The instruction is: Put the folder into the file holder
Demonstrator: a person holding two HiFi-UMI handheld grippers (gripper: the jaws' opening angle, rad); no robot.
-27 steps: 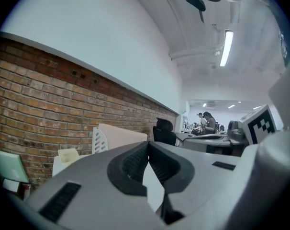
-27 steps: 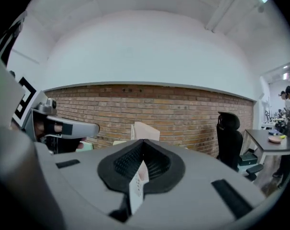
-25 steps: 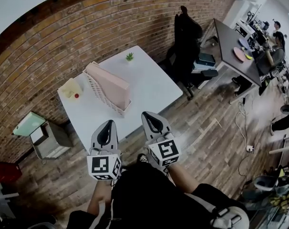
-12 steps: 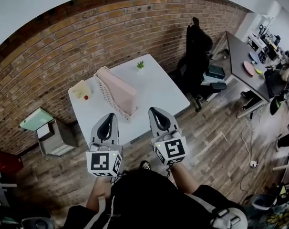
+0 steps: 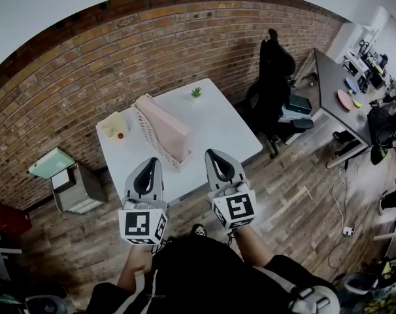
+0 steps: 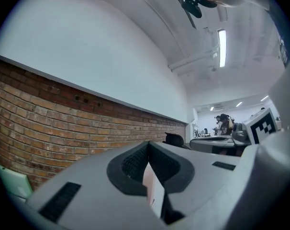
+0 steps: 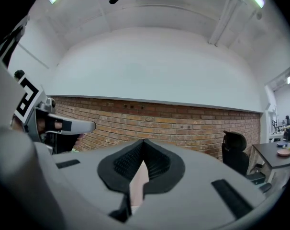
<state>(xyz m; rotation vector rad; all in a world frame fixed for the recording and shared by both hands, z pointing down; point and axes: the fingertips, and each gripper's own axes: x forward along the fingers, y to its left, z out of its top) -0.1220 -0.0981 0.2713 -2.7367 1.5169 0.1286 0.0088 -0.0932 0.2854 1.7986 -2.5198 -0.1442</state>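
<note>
Brick wall [image 5: 87,57], wood floor [image 5: 302,195], blk chair [image 5: 273,77]

Table, right half: bare top of the table [image 5: 217,126], open from the file holder across to the right edge.
File holder: file holder [image 5: 148,138] stands left of centre, with the pink folder [image 5: 165,124] in it; bars sideways passage.
Left back corner: yellow object [image 5: 113,124] near the holder; tight gap between.
Far side: small plant [image 5: 196,92] at the back edge; brick wall [image 5: 119,51] closes it off.
Right flank: black chair [image 5: 273,77] by the far corner.
Left flank: low cabinet [image 5: 77,188] on the floor.
Near side: open wooden floor [image 5: 283,195].
</note>
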